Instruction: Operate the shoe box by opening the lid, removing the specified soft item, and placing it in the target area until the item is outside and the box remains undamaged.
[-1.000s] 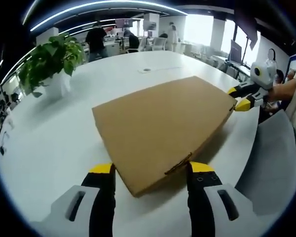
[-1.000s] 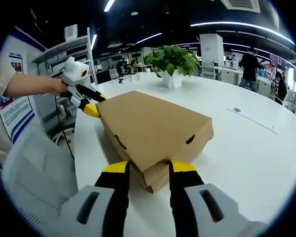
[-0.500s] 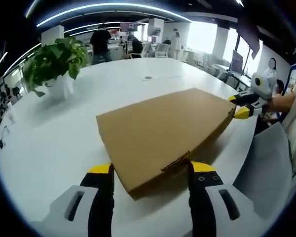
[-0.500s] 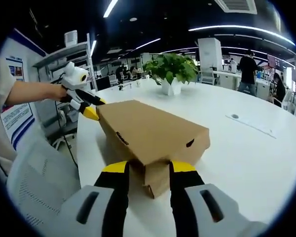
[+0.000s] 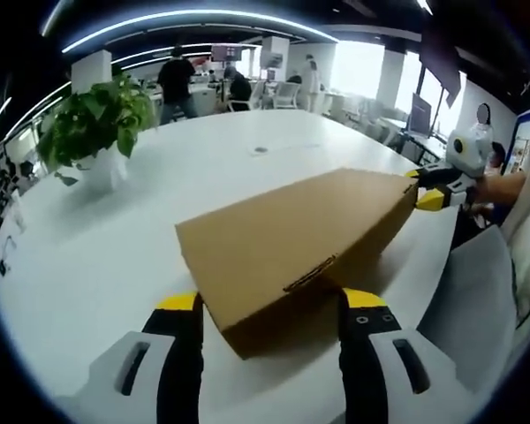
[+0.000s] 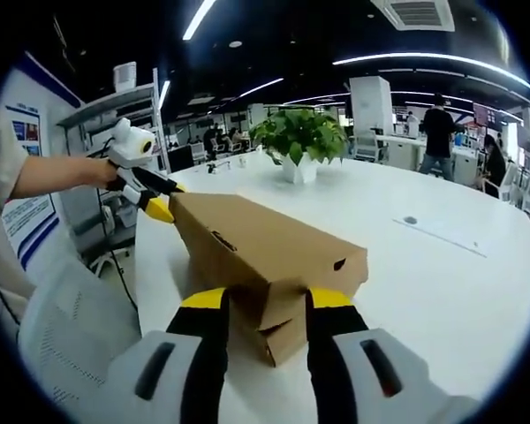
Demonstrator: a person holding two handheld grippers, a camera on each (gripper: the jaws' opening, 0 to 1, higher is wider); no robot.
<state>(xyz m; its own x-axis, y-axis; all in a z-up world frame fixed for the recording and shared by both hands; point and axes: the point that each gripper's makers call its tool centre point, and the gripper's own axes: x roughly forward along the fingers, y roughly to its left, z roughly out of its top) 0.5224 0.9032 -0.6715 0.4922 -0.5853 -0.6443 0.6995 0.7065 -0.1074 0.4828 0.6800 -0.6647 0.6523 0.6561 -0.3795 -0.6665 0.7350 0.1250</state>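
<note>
Between the yellow tips of the left gripper sits one end of the cardboard shoe box, jaws spread beside its lid; the right gripper brackets the opposite end likewise (grip unclear). The lid has lifted higher off the white table.

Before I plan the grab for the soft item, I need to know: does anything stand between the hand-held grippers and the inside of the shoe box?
Yes. The cardboard lid is raised only partway and covers the shoe box. The left hand-held gripper and right hand-held gripper sit at opposite ends of it. The item inside is hidden.
</note>
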